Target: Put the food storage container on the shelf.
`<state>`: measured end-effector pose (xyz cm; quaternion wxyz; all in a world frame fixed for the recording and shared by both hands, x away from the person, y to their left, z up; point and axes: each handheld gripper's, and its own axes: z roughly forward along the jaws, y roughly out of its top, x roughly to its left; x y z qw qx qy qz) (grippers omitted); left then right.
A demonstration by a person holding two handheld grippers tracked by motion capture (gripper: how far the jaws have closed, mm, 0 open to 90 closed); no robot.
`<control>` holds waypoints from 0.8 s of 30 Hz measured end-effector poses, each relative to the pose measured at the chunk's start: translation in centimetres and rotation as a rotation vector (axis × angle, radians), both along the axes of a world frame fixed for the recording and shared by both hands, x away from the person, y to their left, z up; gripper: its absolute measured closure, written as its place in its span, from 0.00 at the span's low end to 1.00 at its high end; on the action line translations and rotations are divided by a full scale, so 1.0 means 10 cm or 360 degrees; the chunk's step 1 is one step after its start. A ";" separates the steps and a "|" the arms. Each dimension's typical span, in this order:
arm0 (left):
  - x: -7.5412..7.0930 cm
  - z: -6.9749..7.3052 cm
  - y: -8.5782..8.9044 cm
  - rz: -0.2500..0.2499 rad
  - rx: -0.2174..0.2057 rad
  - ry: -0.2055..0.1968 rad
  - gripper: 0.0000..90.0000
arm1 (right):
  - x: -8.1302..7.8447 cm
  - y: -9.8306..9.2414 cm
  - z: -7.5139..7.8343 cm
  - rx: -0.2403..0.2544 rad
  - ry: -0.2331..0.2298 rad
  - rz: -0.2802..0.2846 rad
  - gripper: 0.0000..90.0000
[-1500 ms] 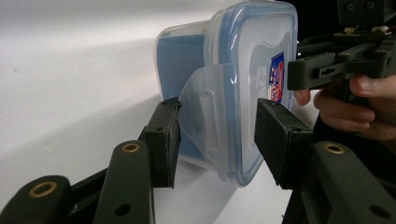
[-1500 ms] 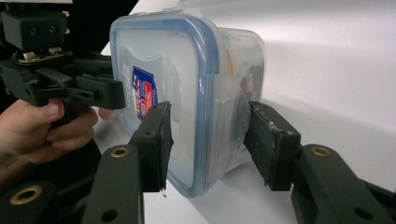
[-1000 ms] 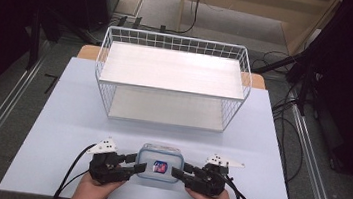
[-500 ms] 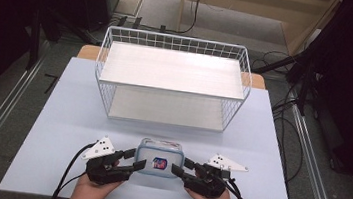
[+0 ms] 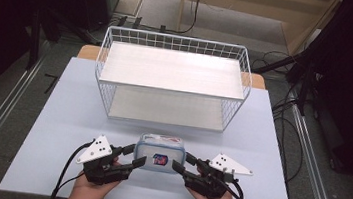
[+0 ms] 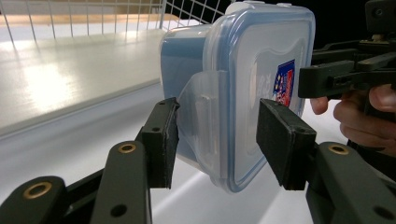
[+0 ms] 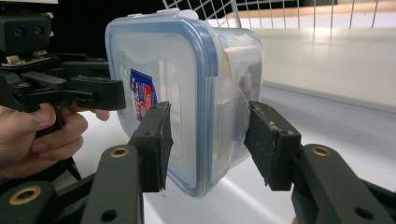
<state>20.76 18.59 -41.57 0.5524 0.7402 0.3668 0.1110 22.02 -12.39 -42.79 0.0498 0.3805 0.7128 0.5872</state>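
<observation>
A clear plastic box [image 5: 159, 153] with a blue-rimmed lid sits on the pale table [image 5: 62, 116], before a white wire basket [image 5: 171, 81]. The left gripper [image 5: 134, 156] and right gripper [image 5: 183, 162] flank it, jaws spread around its side clips without squeezing.

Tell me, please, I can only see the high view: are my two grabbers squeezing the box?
Observer: No. In the left gripper view, the left gripper is open, and there is a gap between one pad and the lid of the box.
Operator: What about the other grabber?
Observer: The right gripper is open too. Its jaws stand on either side of the box's edge, with gaps showing.
Operator: Is there a clip on the side?
Observer: Yes, a clear latch flap lies folded against that side, between the left gripper's jaws.
</observation>
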 end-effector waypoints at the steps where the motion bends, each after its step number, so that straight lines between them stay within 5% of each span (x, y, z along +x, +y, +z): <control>1: 0.00 0.01 0.00 -0.0002 -0.0001 -0.0013 0.55 | 0.00 0.00 0.01 -0.0001 -0.0010 -0.0002 0.58; 24: -0.09 0.30 -0.03 0.0021 -0.0019 -0.0227 0.55 | -0.08 0.00 0.31 0.0021 -0.0267 -0.0030 0.58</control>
